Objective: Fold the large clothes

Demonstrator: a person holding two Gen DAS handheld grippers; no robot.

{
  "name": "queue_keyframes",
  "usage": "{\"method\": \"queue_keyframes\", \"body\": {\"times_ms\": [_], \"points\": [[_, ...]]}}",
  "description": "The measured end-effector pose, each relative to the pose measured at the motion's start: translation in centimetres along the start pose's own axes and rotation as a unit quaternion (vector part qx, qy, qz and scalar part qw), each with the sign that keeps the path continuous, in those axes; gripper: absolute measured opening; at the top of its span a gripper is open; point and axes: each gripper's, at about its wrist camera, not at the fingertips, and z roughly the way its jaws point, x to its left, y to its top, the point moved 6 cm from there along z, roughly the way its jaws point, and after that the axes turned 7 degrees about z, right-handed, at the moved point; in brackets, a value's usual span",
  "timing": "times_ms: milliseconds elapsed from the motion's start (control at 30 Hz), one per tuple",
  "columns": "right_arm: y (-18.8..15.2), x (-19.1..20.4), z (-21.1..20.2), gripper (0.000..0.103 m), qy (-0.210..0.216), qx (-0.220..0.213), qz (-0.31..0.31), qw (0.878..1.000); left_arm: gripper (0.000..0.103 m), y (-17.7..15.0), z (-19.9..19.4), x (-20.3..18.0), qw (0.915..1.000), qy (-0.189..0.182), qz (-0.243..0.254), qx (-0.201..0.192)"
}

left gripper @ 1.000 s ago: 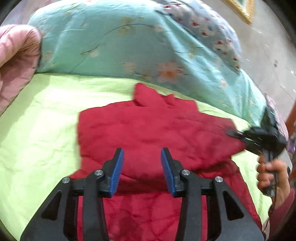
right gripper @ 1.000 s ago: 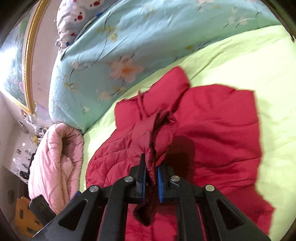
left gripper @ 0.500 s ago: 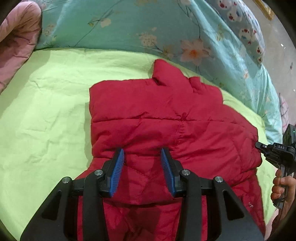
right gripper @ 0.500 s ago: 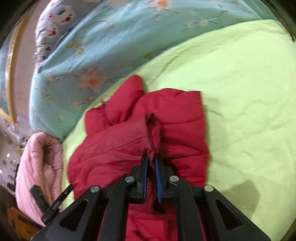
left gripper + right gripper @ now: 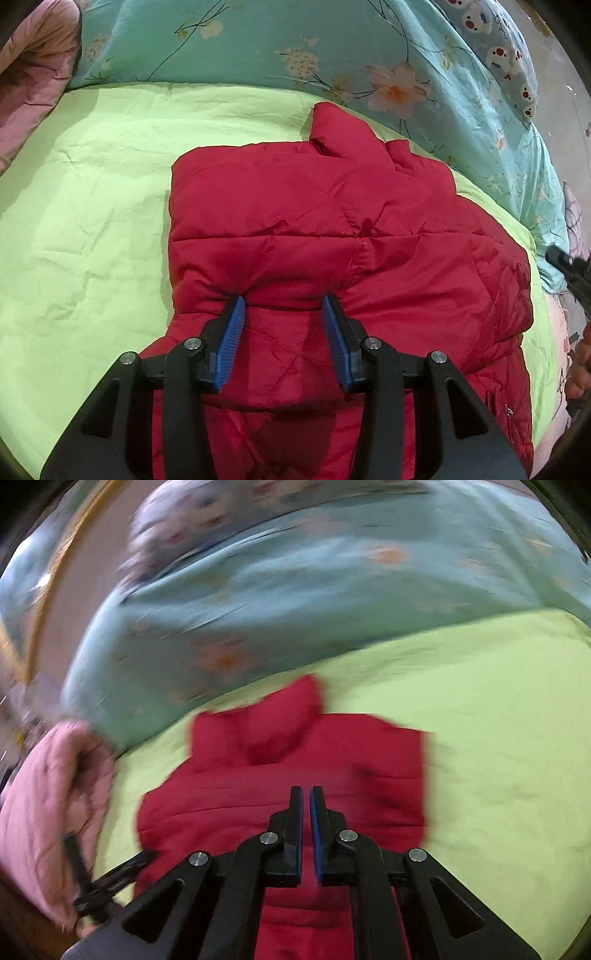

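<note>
Quilted red jacket [image 5: 332, 229] – puffy (diamond-stitched) – rumpled lime sheet [image 5: 92, 206].

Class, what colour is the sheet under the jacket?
Light green sheet, under the red jacket; clearest in the left wrist view.

A bedroom in a home. A bed with a light green sheet [image 5: 92, 192] fills the frame, a flowered teal quilt [image 5: 280, 48] along the top, a pink quilt [image 5: 29, 74] upper left.
</note>
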Motion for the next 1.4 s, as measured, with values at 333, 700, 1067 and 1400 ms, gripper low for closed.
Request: {"method": "queue_keyframes", "body": {"times_ms": [333, 700, 1067, 1400], "points": [[-4.1, 4.6, 10.5, 0.004, -0.058, 0.104, -0.081, 0.990, 0.044, 2.7, 0.9, -1.0, 0.9997, -0.020, 0.007, 0.009], [-6.5, -1.5, 12.0, 0.000, -0.056, 0.139, -0.003, 0.989, 0.045, 0.2, 3.4, -0.4, 0.9985, -0.042, 0.005, 0.035], [-5.7, -0.8, 9.4, 0.007, -0.041, 0.112, 0.005, 0.993, 0.046, -0.1, 3.0, -1.0, 0.9985, -0.003, 0.028, 0.046], [-6.3, -4.3, 9.6, 0.000, -0.075, 0.114, 0.013, 0.991, 0.046, 0.0, 3.5, -0.9, 0.9986, 0.001, 0.018, 0.050]]}}
